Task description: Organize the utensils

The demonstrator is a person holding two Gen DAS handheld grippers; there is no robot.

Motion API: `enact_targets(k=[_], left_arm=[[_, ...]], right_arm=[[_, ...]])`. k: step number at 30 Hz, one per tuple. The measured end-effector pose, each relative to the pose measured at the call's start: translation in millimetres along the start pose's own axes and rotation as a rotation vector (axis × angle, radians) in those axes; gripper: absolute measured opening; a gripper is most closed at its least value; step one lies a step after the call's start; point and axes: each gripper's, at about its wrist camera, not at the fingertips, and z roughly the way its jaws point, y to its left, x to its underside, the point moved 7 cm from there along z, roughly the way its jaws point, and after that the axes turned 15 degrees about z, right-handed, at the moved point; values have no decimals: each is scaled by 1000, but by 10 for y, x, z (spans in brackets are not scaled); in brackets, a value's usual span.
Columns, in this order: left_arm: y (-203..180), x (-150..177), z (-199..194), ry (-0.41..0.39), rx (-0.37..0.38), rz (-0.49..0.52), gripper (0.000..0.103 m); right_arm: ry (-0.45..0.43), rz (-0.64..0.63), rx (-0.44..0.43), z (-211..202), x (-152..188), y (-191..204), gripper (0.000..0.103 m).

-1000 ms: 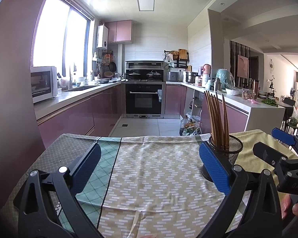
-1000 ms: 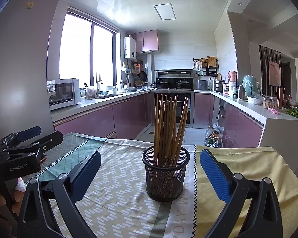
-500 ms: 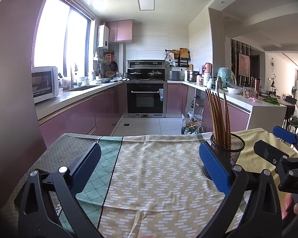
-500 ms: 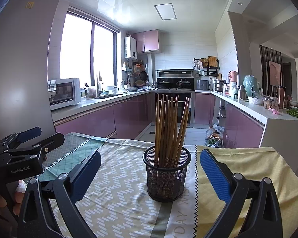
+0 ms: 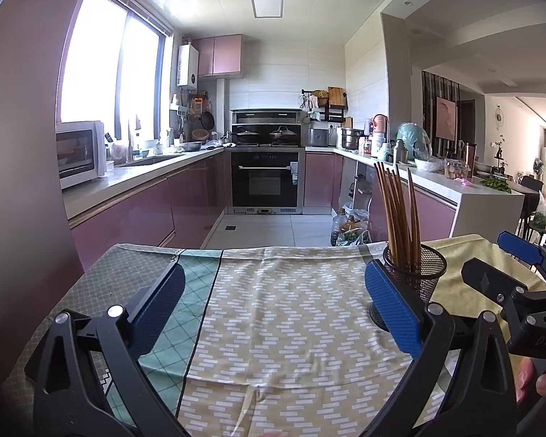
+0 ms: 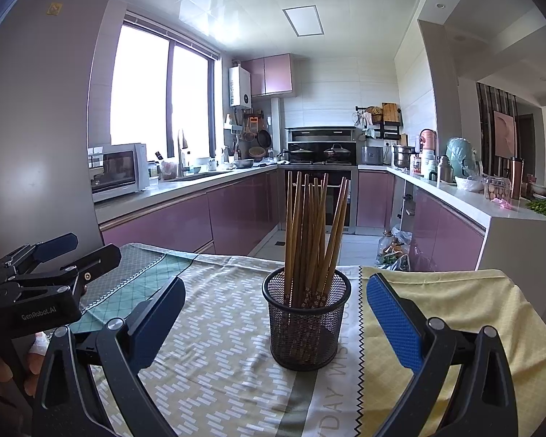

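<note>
Chopsticks [image 6: 309,240] stand in mesh holder [image 6: 305,322] on clothed counter [image 6: 214,367], centred ahead of my right claw [image 6: 275,313]; left claw [image 5: 273,309] sits to its left.

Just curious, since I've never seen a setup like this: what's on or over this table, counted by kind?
Handheld grippers: 2, the left gripper and the right gripper, both open and empty
Black mesh holder: 1
Bundle of wooden chopsticks: 1, standing in the holder; the sticks overlap too much to count singly
Total: 4
</note>
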Motion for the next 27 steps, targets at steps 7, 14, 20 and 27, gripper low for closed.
enact_targets(k=[7,14,20,27], left_arm=[[-28,-18,9,0,4,1,97],[-38,-22,12,2,6,1,97],[-39,-23,11,2,6,1,97],[-46,-25,13,3,5,2,97]], right_arm=[[3,2,2,3,0,-4,97],[0,4,3,6,-10,-7,97],[2,5,4,14,-13,-4,97],[4,5,4,17,-11,-5,97]])
